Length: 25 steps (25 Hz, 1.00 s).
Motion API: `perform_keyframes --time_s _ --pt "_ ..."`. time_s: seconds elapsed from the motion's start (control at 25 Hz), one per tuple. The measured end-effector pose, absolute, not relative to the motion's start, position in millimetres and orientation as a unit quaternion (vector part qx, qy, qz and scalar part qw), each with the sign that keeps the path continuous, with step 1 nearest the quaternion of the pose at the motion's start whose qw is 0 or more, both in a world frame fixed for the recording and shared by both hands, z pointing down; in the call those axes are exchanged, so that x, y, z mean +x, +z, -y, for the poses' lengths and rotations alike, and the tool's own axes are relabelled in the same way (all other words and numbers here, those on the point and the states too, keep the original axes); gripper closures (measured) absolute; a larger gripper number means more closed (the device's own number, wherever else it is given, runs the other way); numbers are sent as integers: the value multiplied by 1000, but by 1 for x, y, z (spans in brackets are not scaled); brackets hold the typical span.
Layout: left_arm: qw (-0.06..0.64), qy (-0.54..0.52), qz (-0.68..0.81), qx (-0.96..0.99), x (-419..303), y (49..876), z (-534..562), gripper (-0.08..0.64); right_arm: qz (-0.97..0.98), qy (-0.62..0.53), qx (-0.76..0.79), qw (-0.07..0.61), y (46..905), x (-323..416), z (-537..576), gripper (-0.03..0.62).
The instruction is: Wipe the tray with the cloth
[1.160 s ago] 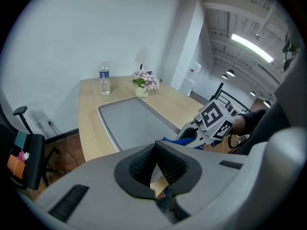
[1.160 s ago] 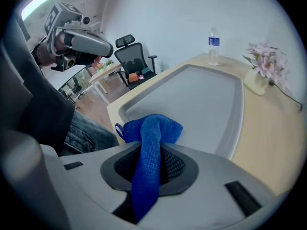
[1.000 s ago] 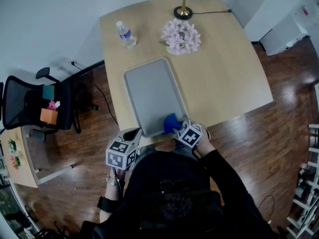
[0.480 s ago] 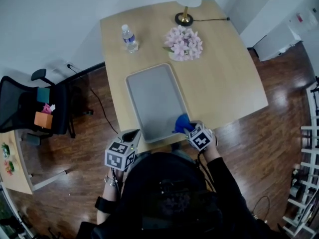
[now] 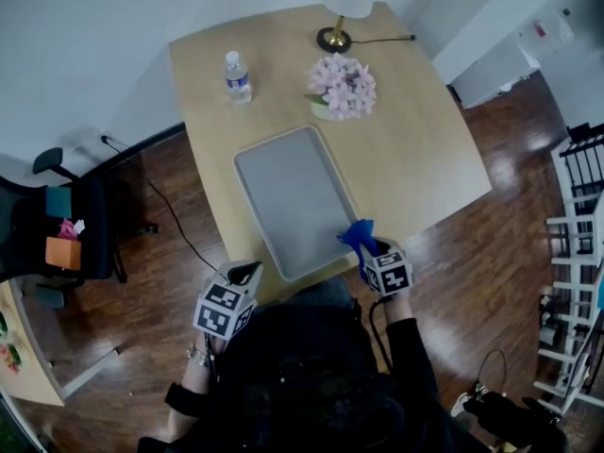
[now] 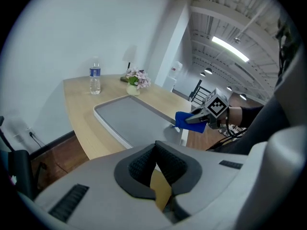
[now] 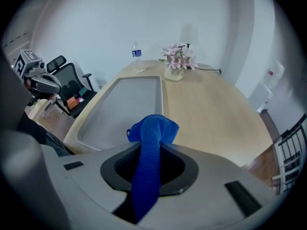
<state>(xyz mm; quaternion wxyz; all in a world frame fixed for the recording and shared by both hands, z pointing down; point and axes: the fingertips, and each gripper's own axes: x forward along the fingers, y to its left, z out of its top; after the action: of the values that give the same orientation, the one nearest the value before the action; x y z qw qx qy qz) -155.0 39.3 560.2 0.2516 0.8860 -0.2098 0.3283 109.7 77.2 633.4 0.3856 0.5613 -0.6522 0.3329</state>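
A grey rectangular tray (image 5: 288, 196) lies lengthwise on the wooden table (image 5: 415, 149), its near end at the table's front edge. My right gripper (image 5: 366, 251) is shut on a blue cloth (image 5: 357, 233), which bunches out past the jaws over the tray's near right corner. In the right gripper view the cloth (image 7: 152, 131) runs up between the jaws, with the tray (image 7: 122, 104) ahead to the left. My left gripper (image 5: 243, 274) hangs off the table's front edge, left of the tray, shut and holding nothing. The left gripper view shows the tray (image 6: 129, 119) and the cloth (image 6: 184, 120).
A water bottle (image 5: 236, 75), a pot of pink flowers (image 5: 342, 88) and a lamp base (image 5: 333, 38) stand at the table's far end. An office chair (image 5: 57, 225) stands on the floor to the left, metal shelving (image 5: 576, 215) to the right.
My right gripper has rolled and carried the cloth rightward and up, from inside the tray's near end to its right corner. The left gripper has shifted a little along the table's front edge.
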Motion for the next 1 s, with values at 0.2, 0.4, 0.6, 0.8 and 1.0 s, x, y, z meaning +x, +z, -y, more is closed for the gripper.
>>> perform_keyframes --time_s 0.2,0.4,0.6,0.8,1.0 --pt "263 345 195 880 -157 568 -36 555 628 345 579 390 652 117 -69 508" --pt "279 349 222 867 -142 564 -20 555 651 345 545 401 664 107 -42 508" --pt "275 362 253 854 -136 561 -1 555 675 333 540 376 664 114 -8 508" --pt "285 362 292 838 -133 555 19 555 705 323 517 361 663 116 38 508" --pt "301 370 312 822 -132 557 29 555 727 310 493 363 663 112 78 506"
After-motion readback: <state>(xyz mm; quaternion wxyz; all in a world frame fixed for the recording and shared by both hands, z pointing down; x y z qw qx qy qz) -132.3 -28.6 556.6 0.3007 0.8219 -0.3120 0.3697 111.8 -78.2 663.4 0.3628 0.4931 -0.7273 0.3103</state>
